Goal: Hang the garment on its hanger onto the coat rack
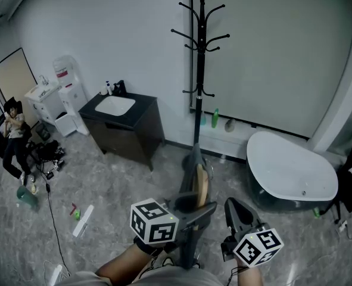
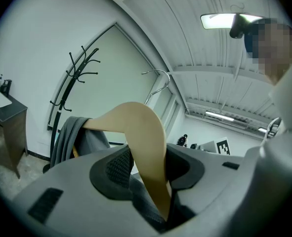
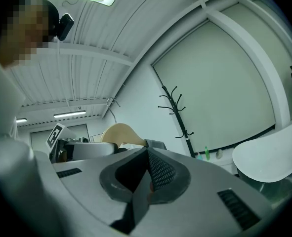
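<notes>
A wooden hanger (image 2: 146, 142) with a metal hook (image 2: 159, 82) stands between the jaws of my left gripper (image 2: 148, 169), which is shut on it. A grey garment (image 2: 72, 138) drapes over the hanger's far arm. In the head view the left gripper (image 1: 195, 212) holds the hanger (image 1: 202, 185) and garment (image 1: 193, 158) low in front of me. The black coat rack (image 1: 201, 52) stands against the far wall, well beyond them. My right gripper (image 1: 233, 206) is just right of the hanger and apart from it. Its jaws (image 3: 146, 174) are shut with nothing in them.
A black vanity with a white sink (image 1: 117, 107) stands left of the rack. A white bathtub (image 1: 292, 171) sits to its right, with bottles (image 1: 215, 118) on the ledge between. A person (image 1: 12, 137) sits at far left. Small items and a cable lie on the floor (image 1: 80, 216).
</notes>
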Demonstrator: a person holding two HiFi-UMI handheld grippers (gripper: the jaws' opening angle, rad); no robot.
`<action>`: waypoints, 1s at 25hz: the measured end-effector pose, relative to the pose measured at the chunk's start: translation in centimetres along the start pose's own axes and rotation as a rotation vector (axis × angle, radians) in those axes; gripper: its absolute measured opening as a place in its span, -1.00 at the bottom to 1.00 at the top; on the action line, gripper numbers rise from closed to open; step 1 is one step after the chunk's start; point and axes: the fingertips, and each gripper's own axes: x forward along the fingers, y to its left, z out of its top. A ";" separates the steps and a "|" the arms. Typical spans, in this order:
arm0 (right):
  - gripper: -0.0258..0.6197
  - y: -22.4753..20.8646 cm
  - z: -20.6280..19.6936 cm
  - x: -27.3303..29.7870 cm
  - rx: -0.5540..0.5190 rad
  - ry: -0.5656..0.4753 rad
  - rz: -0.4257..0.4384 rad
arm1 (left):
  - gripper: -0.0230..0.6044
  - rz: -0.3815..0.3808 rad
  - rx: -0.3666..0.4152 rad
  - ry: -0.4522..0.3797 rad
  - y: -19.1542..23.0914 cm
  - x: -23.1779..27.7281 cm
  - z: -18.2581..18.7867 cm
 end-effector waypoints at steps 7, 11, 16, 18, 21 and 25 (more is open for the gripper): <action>-0.87 -0.3 0.4 -1.3 0.009 -0.014 0.013 | -0.39 0.005 0.004 0.002 -0.6 0.7 -0.3; -0.87 -1.3 0.7 -2.1 0.013 -0.020 0.021 | -0.39 0.012 0.000 -0.004 -1.0 1.8 -0.5; -0.87 -2.8 1.3 -2.9 0.000 -0.017 0.043 | -0.39 0.025 -0.010 -0.018 -1.4 3.5 -0.8; -0.87 -3.4 1.5 -3.1 0.000 -0.019 0.052 | -0.39 0.031 -0.012 -0.017 -1.5 4.2 -1.0; -0.87 -4.4 1.8 -3.2 0.005 -0.024 0.056 | -0.39 0.031 -0.016 -0.013 -1.5 5.2 -1.4; -0.87 -5.6 2.1 -2.4 0.012 -0.024 0.050 | -0.39 0.022 -0.023 -0.007 -0.8 6.6 -1.0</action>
